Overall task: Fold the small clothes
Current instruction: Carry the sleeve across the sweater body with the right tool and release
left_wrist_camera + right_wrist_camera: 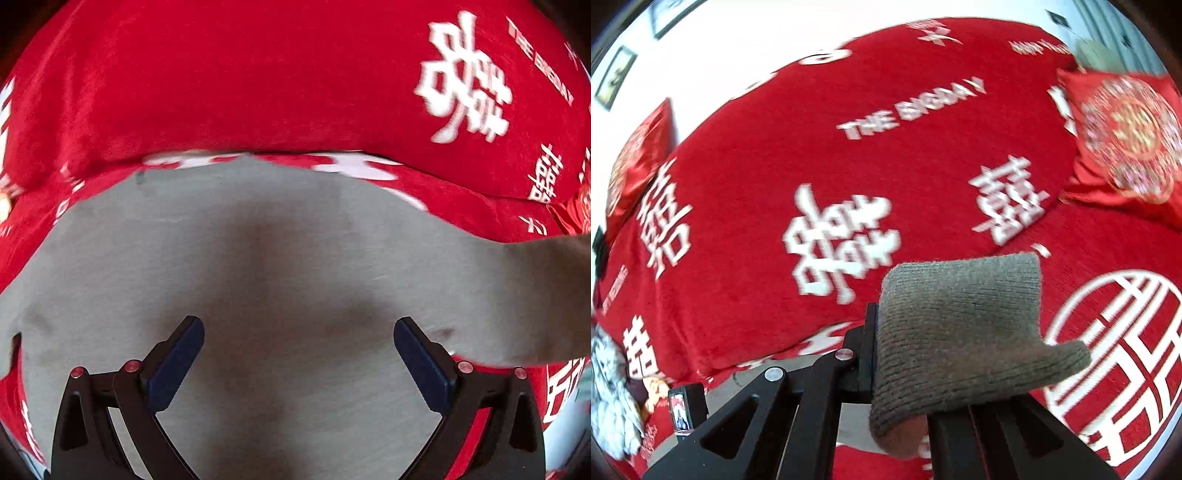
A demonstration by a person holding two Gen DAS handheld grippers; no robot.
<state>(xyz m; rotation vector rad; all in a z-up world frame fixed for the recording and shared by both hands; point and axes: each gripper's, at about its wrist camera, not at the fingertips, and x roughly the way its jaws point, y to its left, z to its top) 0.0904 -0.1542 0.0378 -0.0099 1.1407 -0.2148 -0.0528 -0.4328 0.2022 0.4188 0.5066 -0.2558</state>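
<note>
Right wrist view, nearest first: the right gripper [908, 354] has its jaws closed hard on a fold of grey knitted cloth [960, 332]. The knit drapes over the right-hand finger and hides it; only the left finger shows, at about 9 o'clock of the bunch. A loose flap hangs off toward 4 o'clock, unsupported. Judgement: the grip appears to take a doubled edge, not a single layer. If one layer slips out, the fold will open unevenly. The hanging flap could also tuck under when the piece is laid down, causing a crease.

Left wrist view, nearest first: the left gripper [299, 354] stands wide open and holds nothing. Its dark blue pads [177, 365] hover over the flat grey garment [280, 258], which is spread on the red printed cover [258, 74]. Whether the tips touch the fabric cannot be told. One arm of the garment runs off toward 3 o'clock. Judgement: with nothing pinned here, a pull from the right side could drag the whole garment across the cover instead of folding it.

Farther out, a red embroidered cushion [1126, 140] lies at 2 o'clock, well apart from the work. A second one sits at 9 o'clock. Neither poses an evident obstruction.
</note>
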